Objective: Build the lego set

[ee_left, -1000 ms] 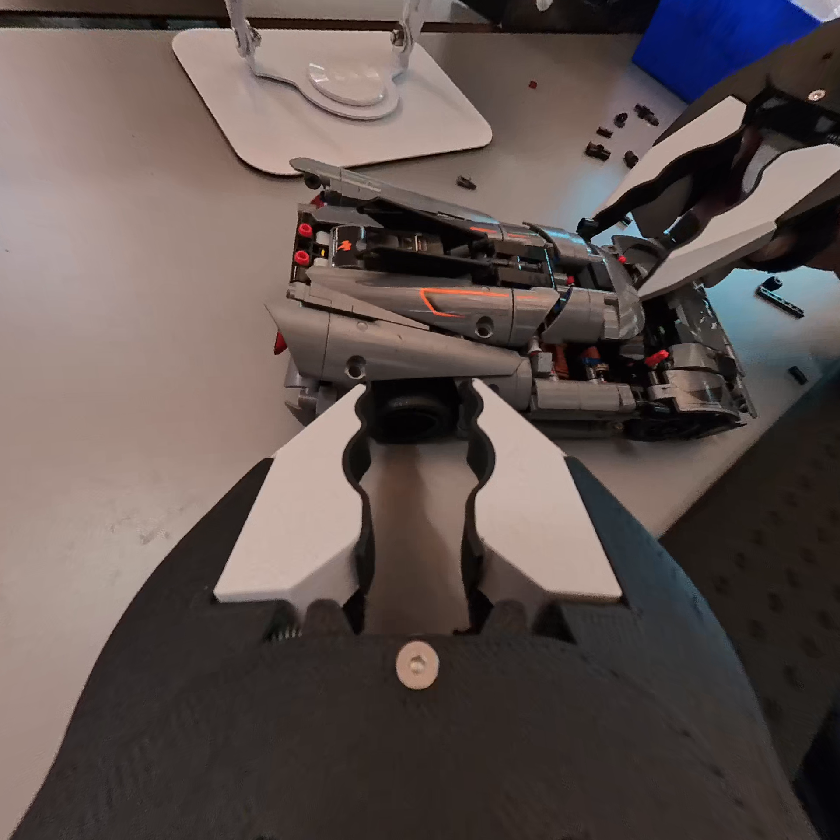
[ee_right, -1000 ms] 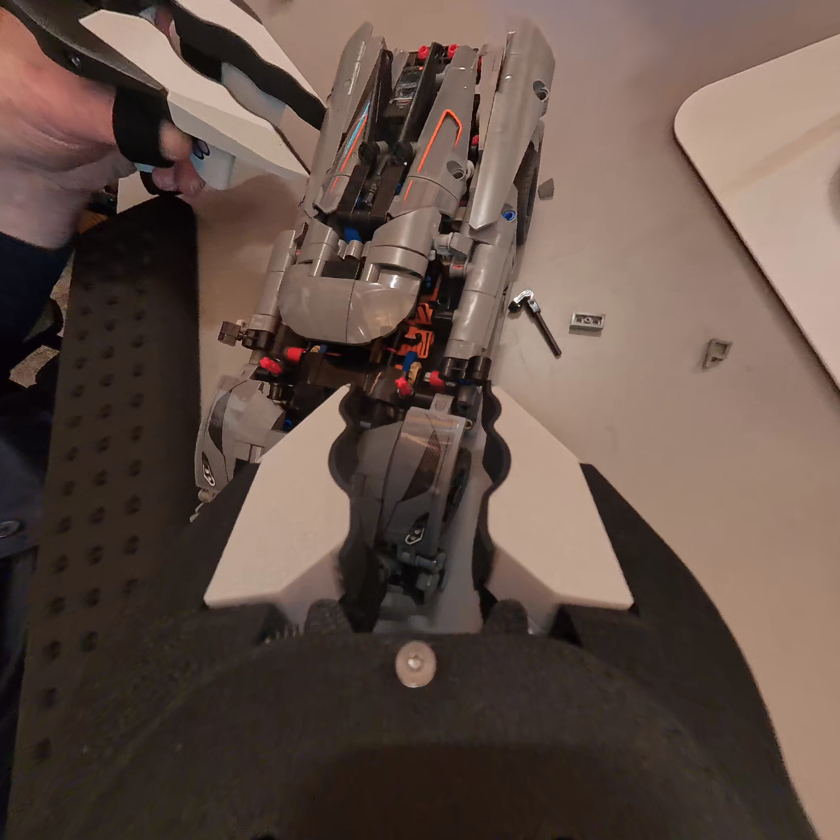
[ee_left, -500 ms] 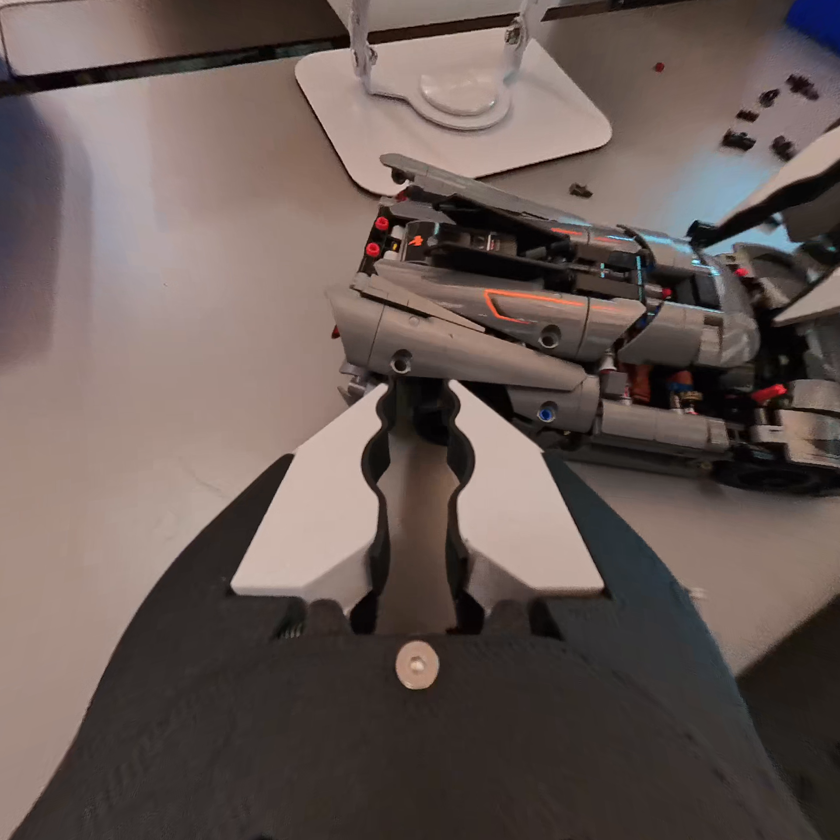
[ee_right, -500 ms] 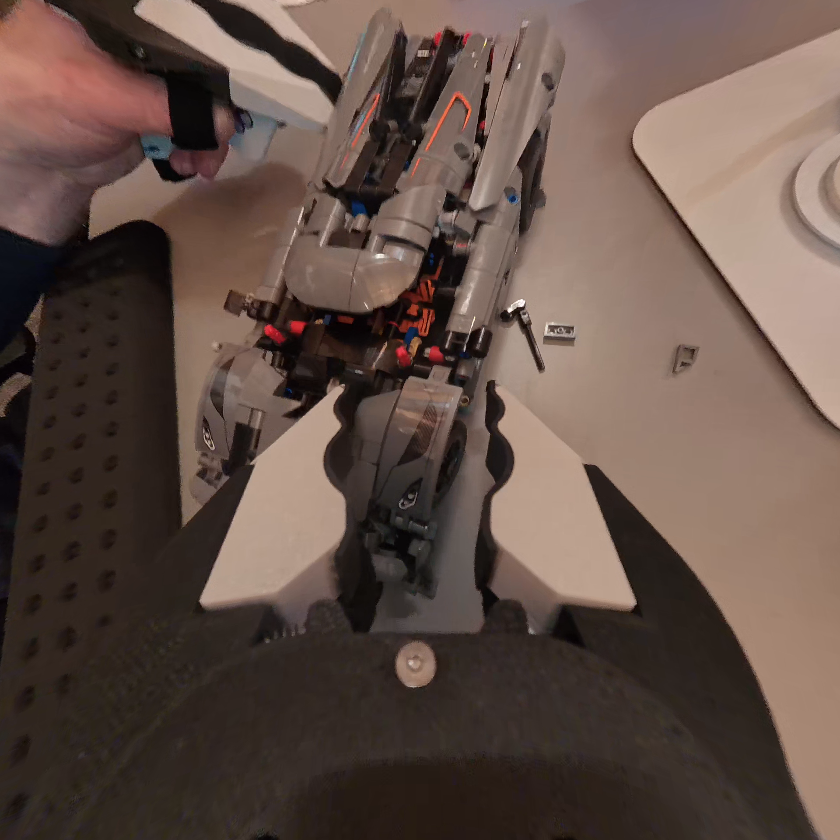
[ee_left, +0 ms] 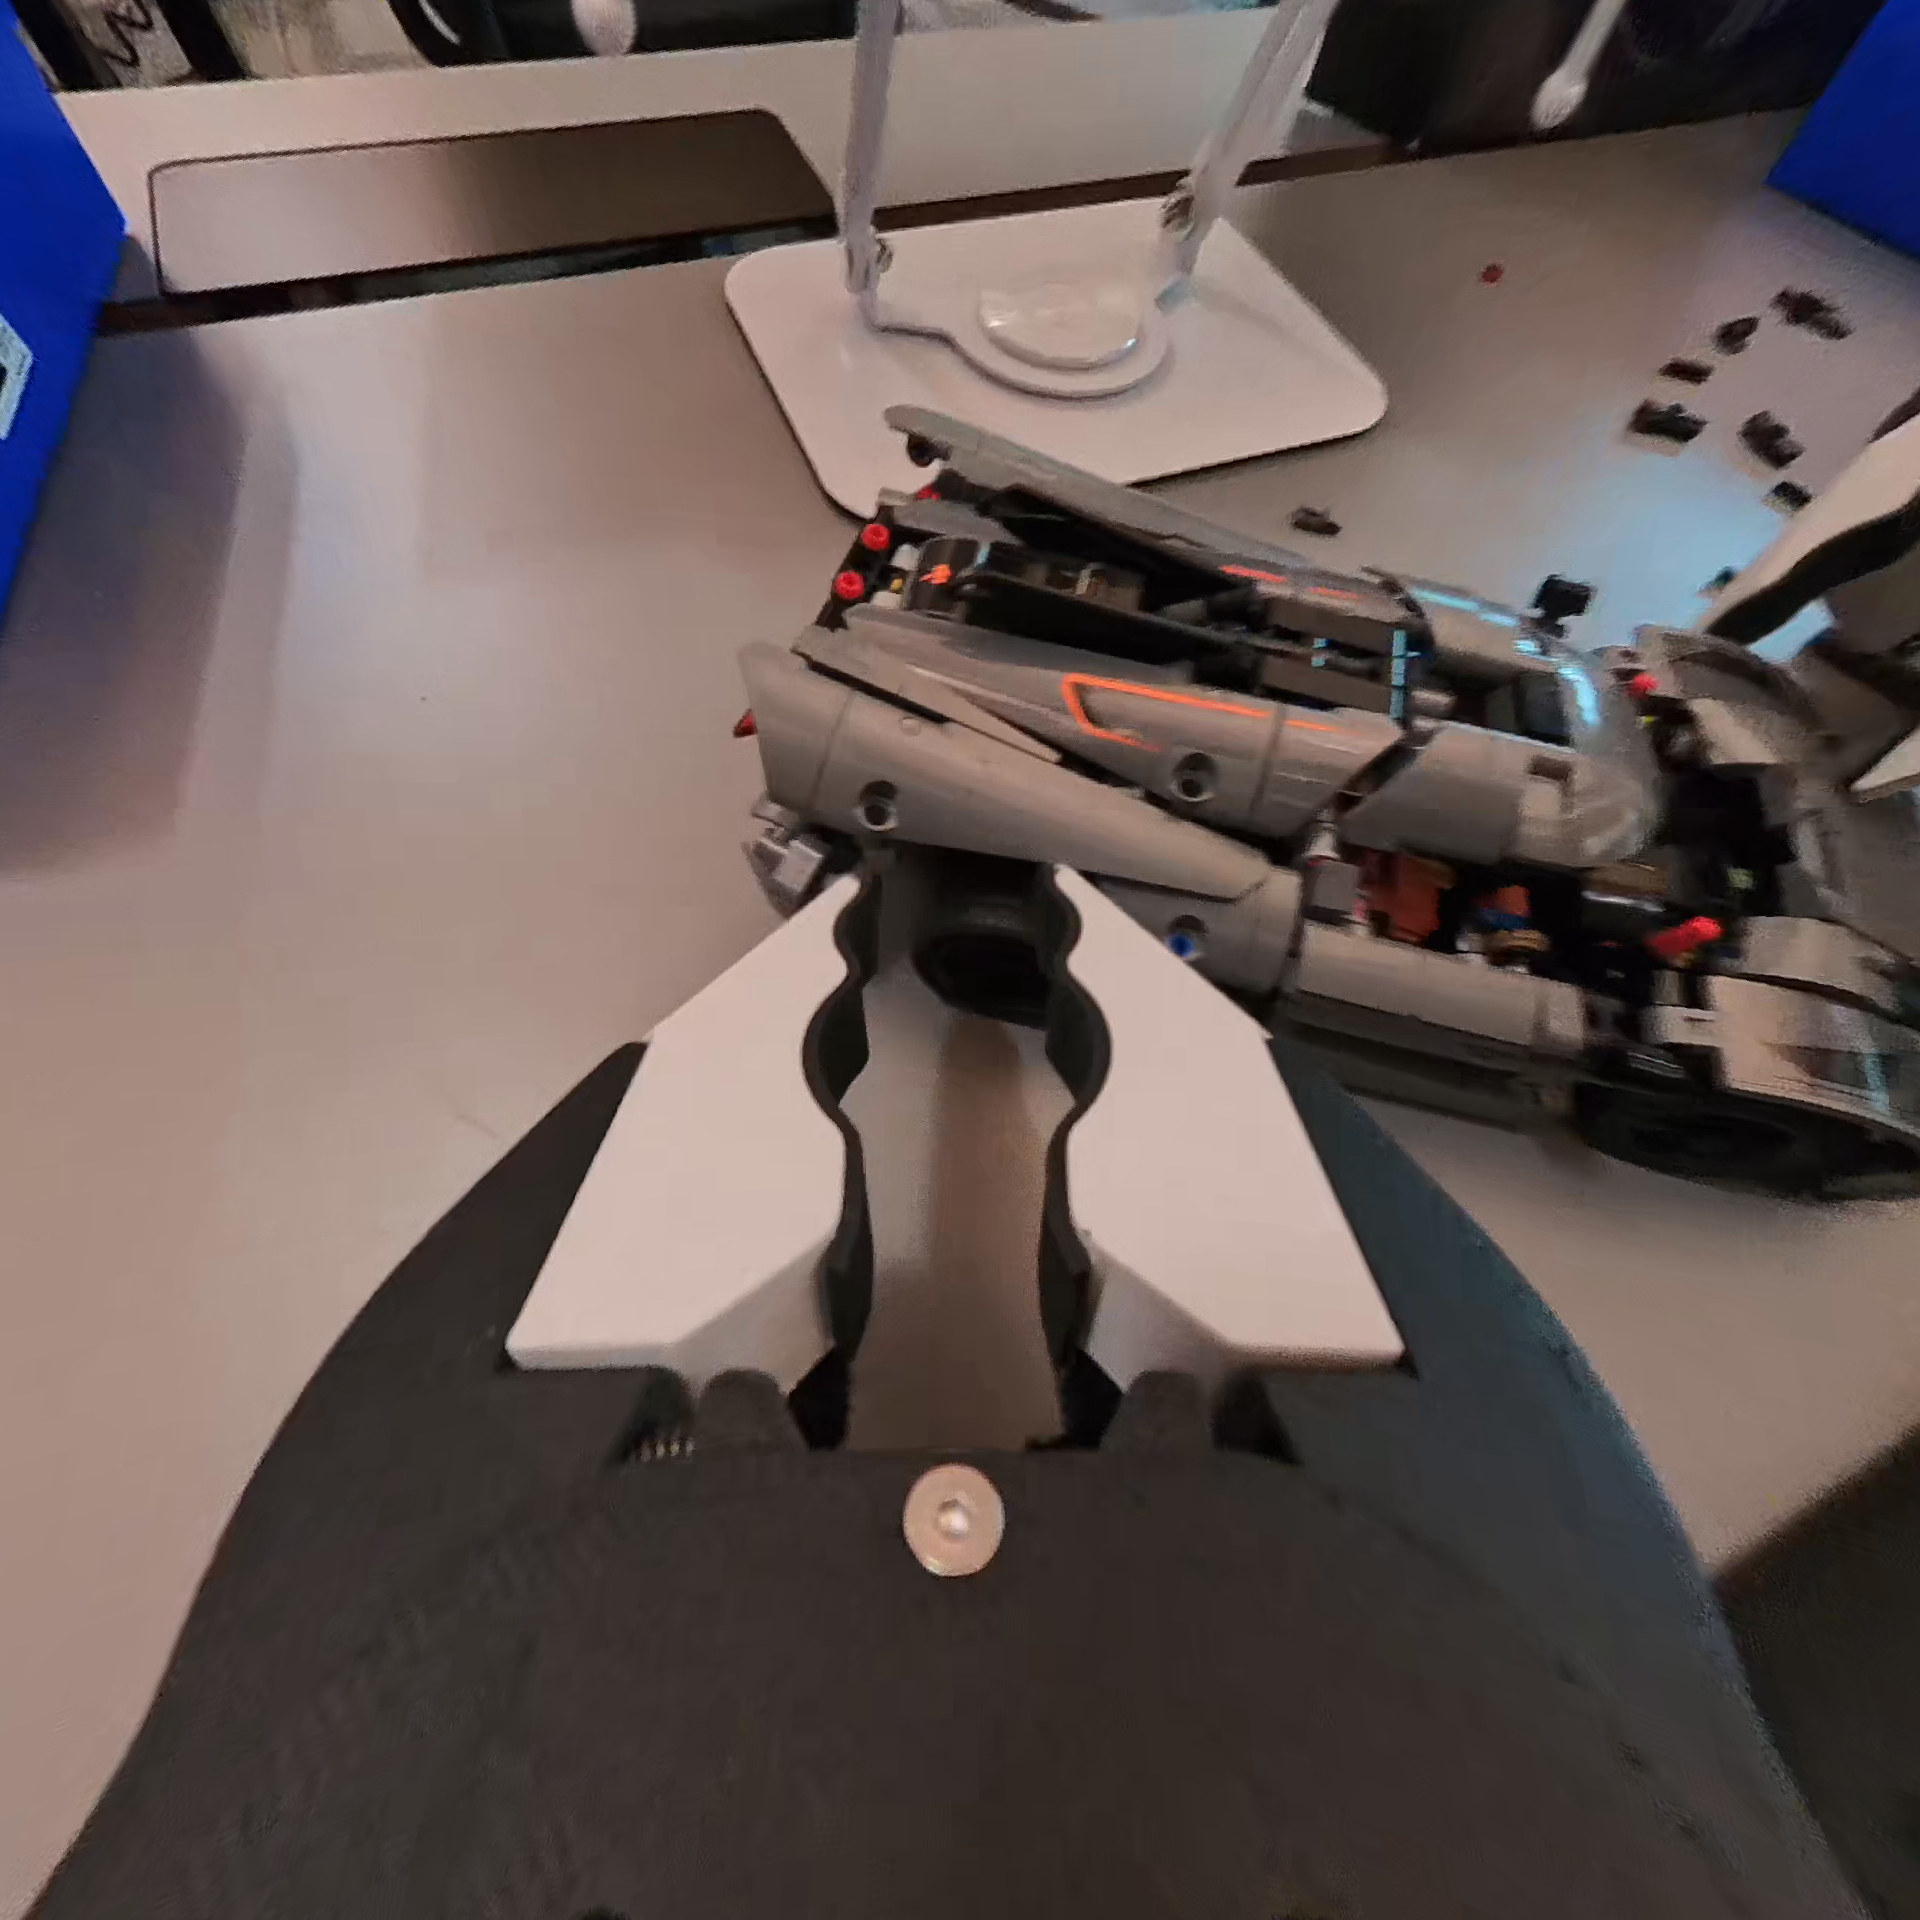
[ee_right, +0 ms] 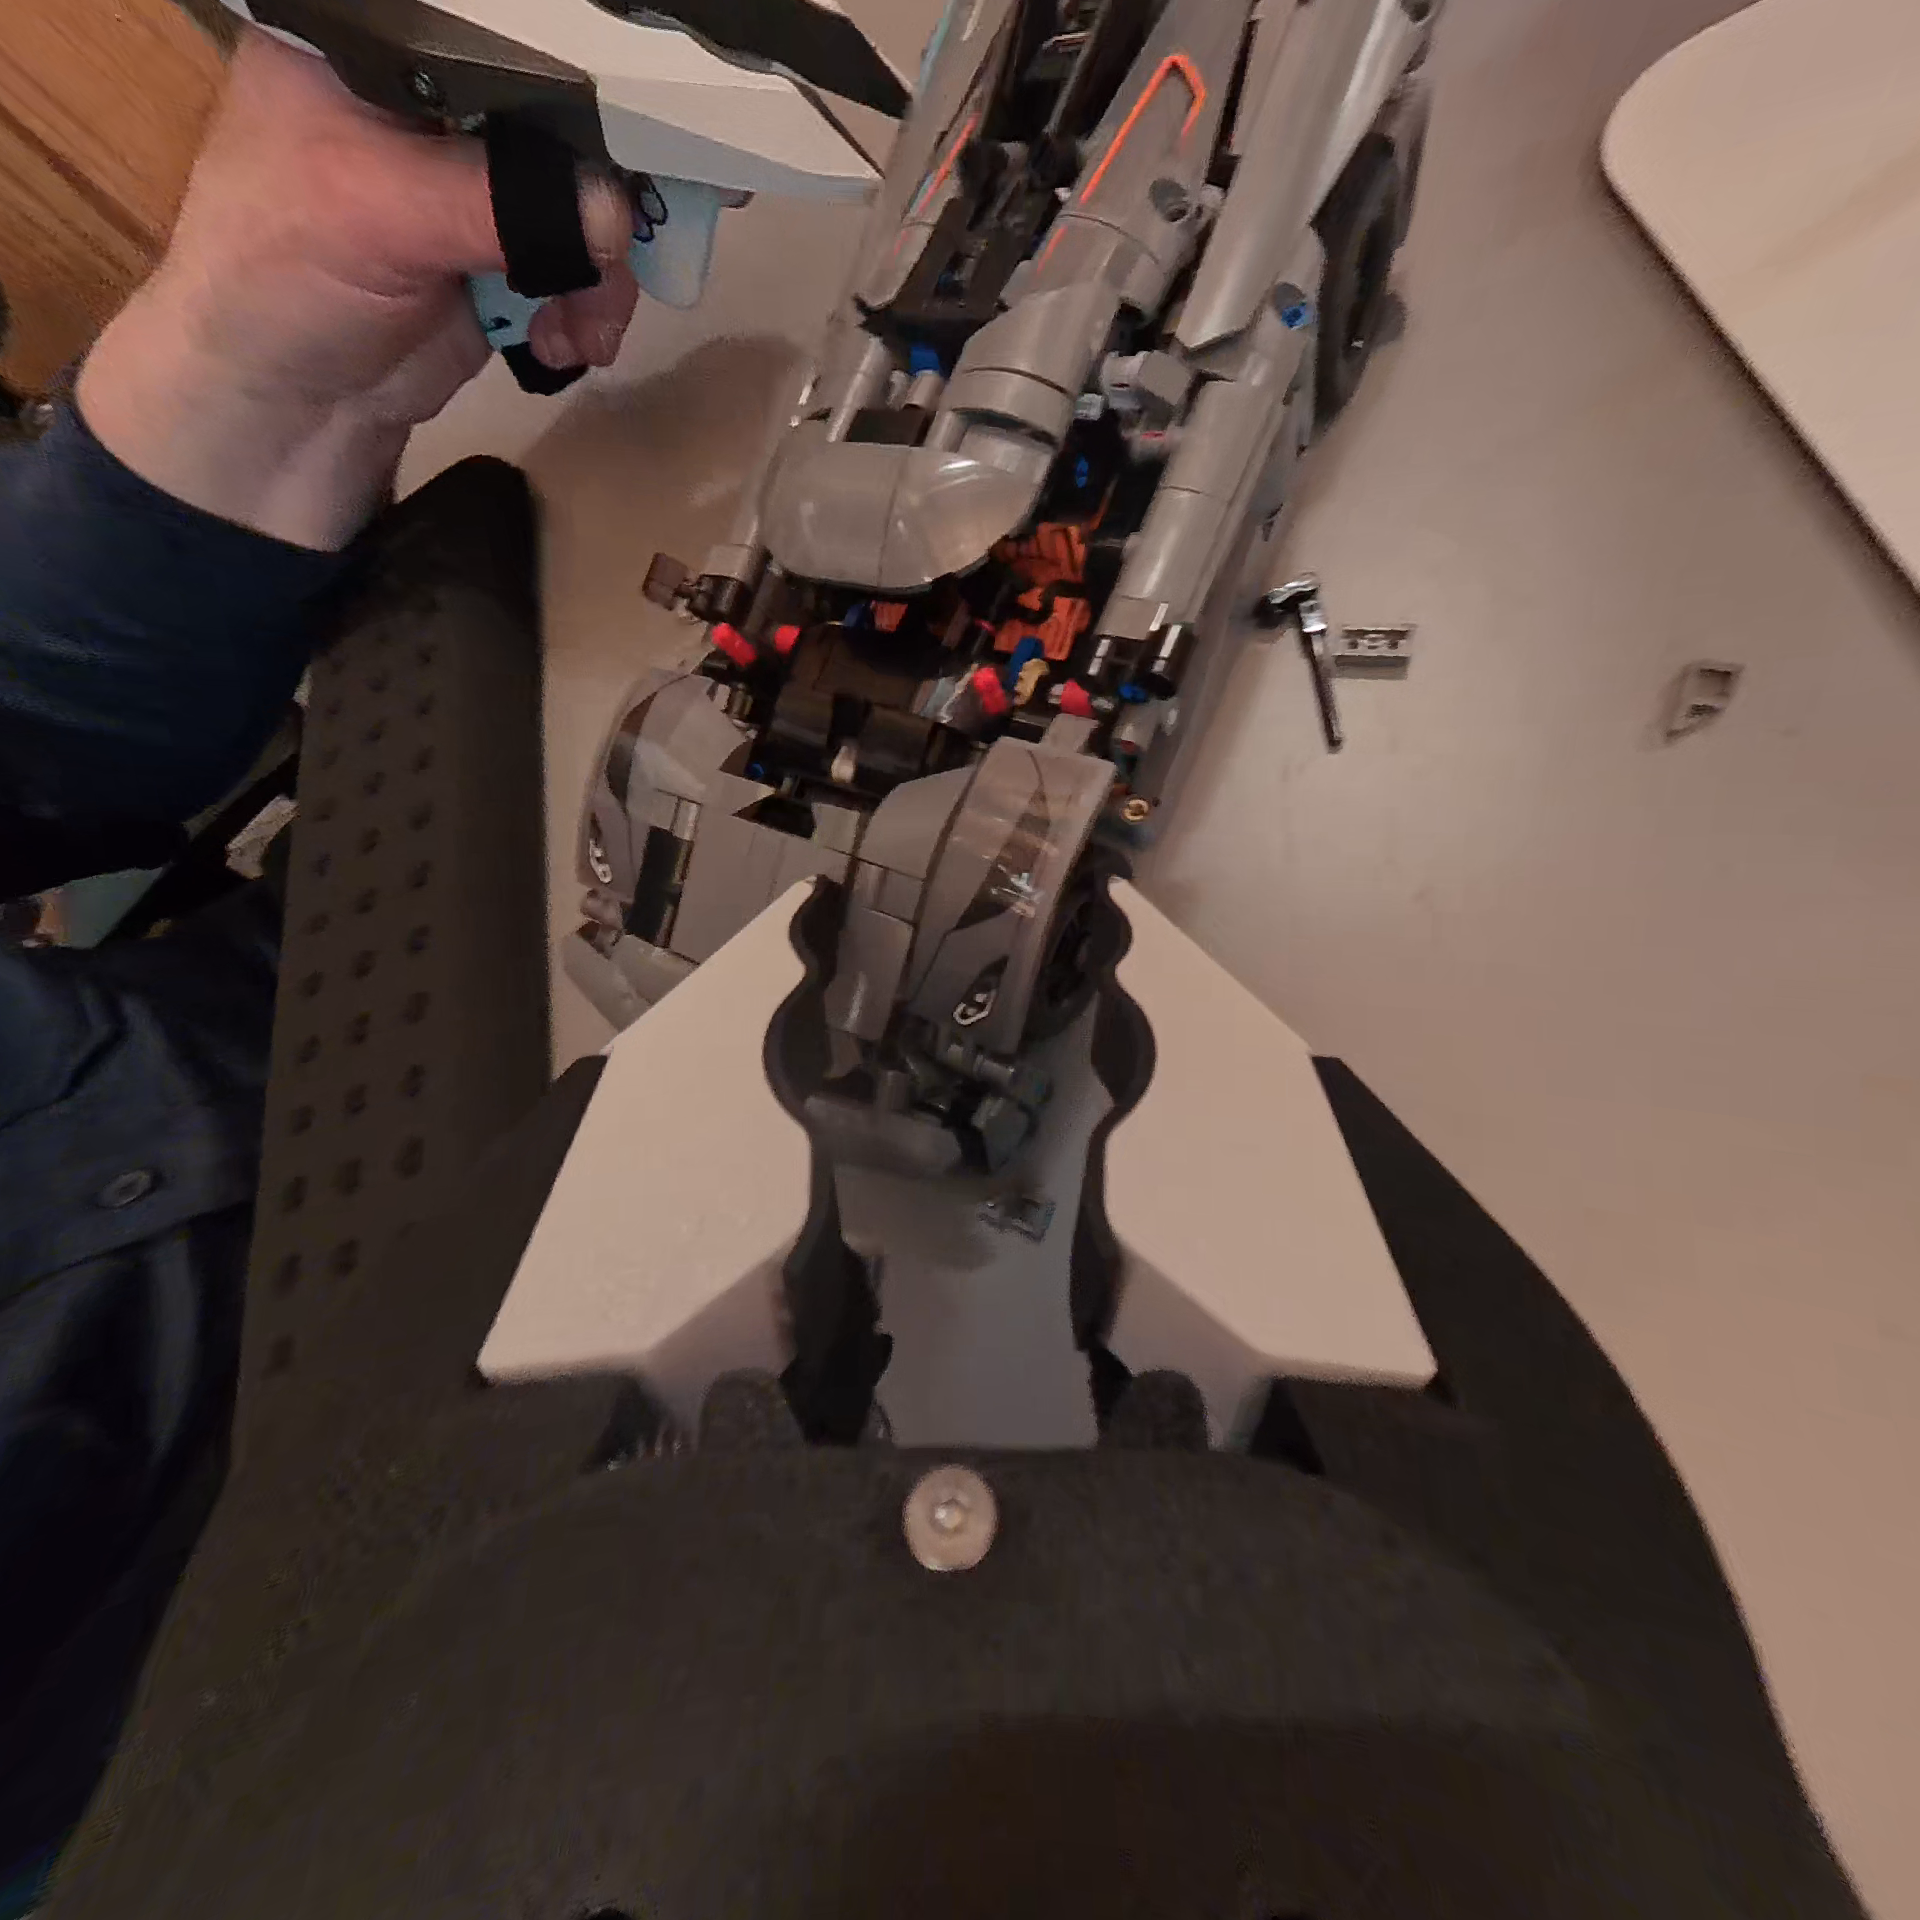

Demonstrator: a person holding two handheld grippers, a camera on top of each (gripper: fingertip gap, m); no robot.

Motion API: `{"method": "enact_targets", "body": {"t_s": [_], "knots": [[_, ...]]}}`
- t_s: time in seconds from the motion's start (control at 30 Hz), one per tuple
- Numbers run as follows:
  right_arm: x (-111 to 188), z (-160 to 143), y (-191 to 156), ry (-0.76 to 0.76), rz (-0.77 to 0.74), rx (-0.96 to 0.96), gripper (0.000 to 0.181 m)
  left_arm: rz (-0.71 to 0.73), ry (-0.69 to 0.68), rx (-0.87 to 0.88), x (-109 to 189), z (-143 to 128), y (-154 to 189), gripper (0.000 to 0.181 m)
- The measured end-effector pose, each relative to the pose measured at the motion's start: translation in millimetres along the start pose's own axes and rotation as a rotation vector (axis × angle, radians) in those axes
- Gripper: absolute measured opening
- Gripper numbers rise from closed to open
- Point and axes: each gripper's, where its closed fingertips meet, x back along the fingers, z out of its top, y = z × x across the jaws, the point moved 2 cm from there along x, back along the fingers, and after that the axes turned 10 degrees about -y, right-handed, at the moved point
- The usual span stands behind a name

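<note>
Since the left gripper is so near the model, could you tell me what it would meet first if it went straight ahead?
Probably the black rear wheel of the grey Lego car, framed between the left gripper's open fingertips; depth is unclear.

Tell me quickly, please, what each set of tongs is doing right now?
Left tongs: open around the car's rear wheel, not clamped.
Right tongs: open, straddling the car's front fender.

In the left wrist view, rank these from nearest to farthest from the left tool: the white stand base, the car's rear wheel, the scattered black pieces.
From the left tool:
1. Rear wheel, between the fingertips.
2. White stand base, straight ahead beyond the lego car.
3. Scattered black pieces, far right.
</note>
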Motion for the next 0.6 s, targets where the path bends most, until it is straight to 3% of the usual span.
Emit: {"method": "enact_targets", "body": {"t_s": [0.33,0.6], "knots": [[-14.2,12.3,-5.3,0.038,-0.028,-0.006,0.058,0.036,-0.015,0.026,-8.9,-4.1,0.4,0.021],[-34.3,32.1,-12.0,0.031,-0.052,-0.005,0.058,0.11,-0.028,0.039,-17.2,8.3,-31.0,0.005]]}}
